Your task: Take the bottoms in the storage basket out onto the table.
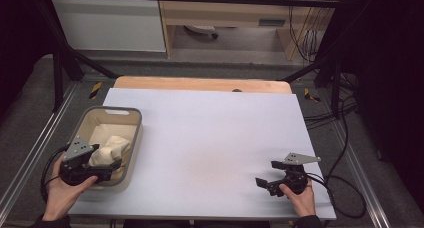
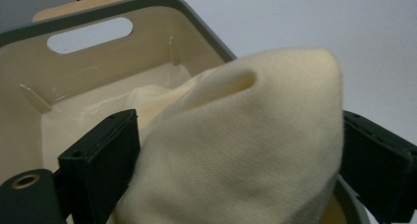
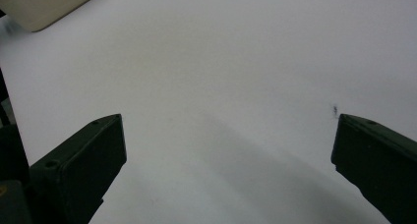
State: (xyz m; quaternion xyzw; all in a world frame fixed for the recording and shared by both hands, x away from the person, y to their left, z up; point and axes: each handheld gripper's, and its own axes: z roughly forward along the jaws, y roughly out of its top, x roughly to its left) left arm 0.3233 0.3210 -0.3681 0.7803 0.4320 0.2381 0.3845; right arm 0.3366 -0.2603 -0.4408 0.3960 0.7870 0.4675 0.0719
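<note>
One cream cloth bunched between the left tool's pads, near the worktop's left edge; right tool spread; cloth's axis unclear.

Dim, soft overhead light; dark edges, close-ups blurred, faint shadows.

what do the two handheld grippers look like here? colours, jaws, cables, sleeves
Both are black. The left gripper and right gripper each carry a grey three-cornered plate on top, with small dark holes on the left one, and trail a black cable. The jaws are blocky black pads with squared ends; a brass-coloured ring sits in the left gripper's body. Dark sleeve cuffs show at both wrists.
</note>
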